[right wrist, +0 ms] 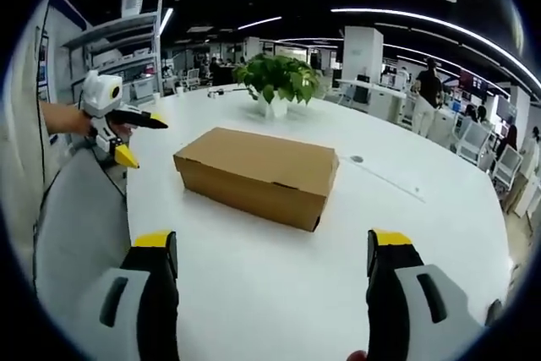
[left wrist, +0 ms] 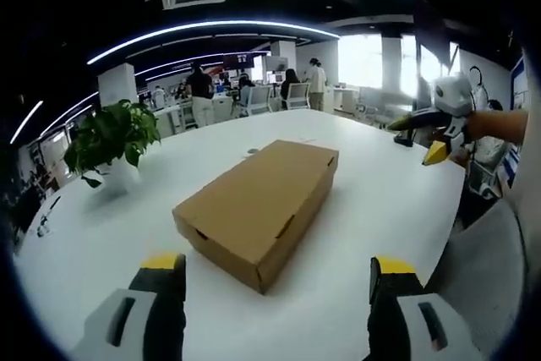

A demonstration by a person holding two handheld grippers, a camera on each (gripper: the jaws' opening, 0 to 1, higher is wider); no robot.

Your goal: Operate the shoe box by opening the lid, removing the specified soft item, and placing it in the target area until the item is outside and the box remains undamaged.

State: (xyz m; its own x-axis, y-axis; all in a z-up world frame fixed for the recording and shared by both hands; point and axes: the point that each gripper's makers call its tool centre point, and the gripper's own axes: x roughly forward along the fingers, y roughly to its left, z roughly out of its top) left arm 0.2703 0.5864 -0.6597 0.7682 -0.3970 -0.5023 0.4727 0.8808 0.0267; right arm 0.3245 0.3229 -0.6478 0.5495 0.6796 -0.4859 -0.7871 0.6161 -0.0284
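Observation:
A brown cardboard shoe box (left wrist: pixel 254 209) lies with its lid closed on the white round table (left wrist: pixel 372 200). My left gripper (left wrist: pixel 277 270) is open, its yellow-tipped jaws spread wide just short of the box's near corner. The right gripper (left wrist: pixel 420 138) hangs open over the table's right edge, held by a hand. In the right gripper view the same box (right wrist: pixel 258 171) sits ahead of my right gripper (right wrist: pixel 270 243), which is open and apart from it. The left gripper (right wrist: pixel 142 141) hovers open at the left of the box. What is inside the box is hidden.
A potted green plant (left wrist: pixel 114 137) stands on the table beyond the box, also the plant (right wrist: pixel 275 82) at the far side. The person's grey sleeve (right wrist: pixel 80 217) covers the table edge. Desks, chairs and standing people fill the office behind; shelves (right wrist: pixel 118 57) stand at the left.

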